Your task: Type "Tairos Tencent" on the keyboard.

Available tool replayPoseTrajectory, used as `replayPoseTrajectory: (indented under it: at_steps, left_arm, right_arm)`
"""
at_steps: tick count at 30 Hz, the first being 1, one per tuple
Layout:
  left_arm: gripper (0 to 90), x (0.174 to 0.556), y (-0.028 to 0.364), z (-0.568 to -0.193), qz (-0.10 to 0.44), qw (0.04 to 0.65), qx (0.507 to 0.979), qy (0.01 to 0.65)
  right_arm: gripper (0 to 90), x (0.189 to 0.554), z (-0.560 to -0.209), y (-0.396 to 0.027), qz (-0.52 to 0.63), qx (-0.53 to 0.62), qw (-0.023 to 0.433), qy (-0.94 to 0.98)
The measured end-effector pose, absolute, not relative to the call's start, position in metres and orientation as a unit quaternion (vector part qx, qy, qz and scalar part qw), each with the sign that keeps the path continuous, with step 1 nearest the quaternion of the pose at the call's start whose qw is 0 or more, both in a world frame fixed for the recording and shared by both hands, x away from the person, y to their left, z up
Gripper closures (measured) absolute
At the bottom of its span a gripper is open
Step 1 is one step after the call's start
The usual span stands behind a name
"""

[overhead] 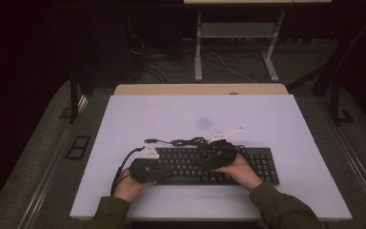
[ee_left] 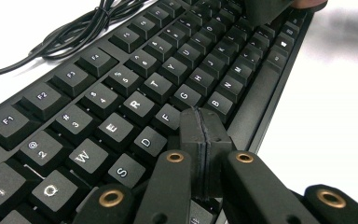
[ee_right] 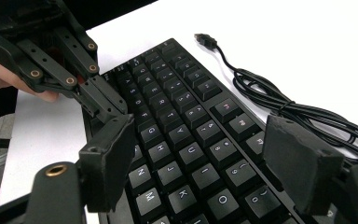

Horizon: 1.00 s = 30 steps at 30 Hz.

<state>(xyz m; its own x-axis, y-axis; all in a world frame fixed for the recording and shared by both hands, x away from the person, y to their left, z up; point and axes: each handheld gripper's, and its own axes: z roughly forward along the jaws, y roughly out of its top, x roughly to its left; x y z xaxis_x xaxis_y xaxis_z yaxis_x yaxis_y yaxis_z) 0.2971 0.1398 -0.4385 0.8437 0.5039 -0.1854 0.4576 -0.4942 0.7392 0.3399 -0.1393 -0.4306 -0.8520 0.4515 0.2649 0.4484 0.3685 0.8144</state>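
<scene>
Keyboard: black keyboard (overhead: 205,164) lies flat on the desk (overhead: 276,124), lower centre of the high view, long side running left to right.
Keyboard, left tool view: key legends read clearly here (Q, W, E, R, S, D, F, G), rows running from lower left to upper right; the high view gives no legends.
Keyboard, right tool view: rows run from upper left to lower right; letters H, J, K, N, M legible in the lower centre.
Cable: keyboard's black cable (ee_right: 279,100) lies bundled on the desk just beyond the top row, ending in a plug (ee_right: 205,40) at the upper centre of the right tool view; in the high view it is a thin dark tangle above the keys.
Left tool: left tool (ee_left: 204,122) has its jaws pressed together with nothing between them, tip over the F and G keys; whether it touches a key I cannot tell.
Left tool, other views: in the right tool view it enters from the upper left, linkage arms and brass pivots plain; in the high view it lies across the keyboard's left end.
Right tool: right tool (ee_right: 205,163) has its jaws standing wide above the letter rows, holding nothing.
Hands: left hand (overhead: 129,183) and right hand (overhead: 240,171) come up from the bottom edge of the high view, sleeves dark green.
Desk: pale top, with dark floor around it in the high view.
</scene>
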Motion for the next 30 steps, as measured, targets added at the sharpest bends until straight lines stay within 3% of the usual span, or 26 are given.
replayPoseTrajectory:
  at_steps: [30]
  left_arm:
    - [88.1,0.3048,0.1412,-0.431,0.037,0.434,0.855,0.281]
  right_arm:
    - [25.0,0.3408,-0.432,-0.1396,0.491,0.274,0.001,0.827]
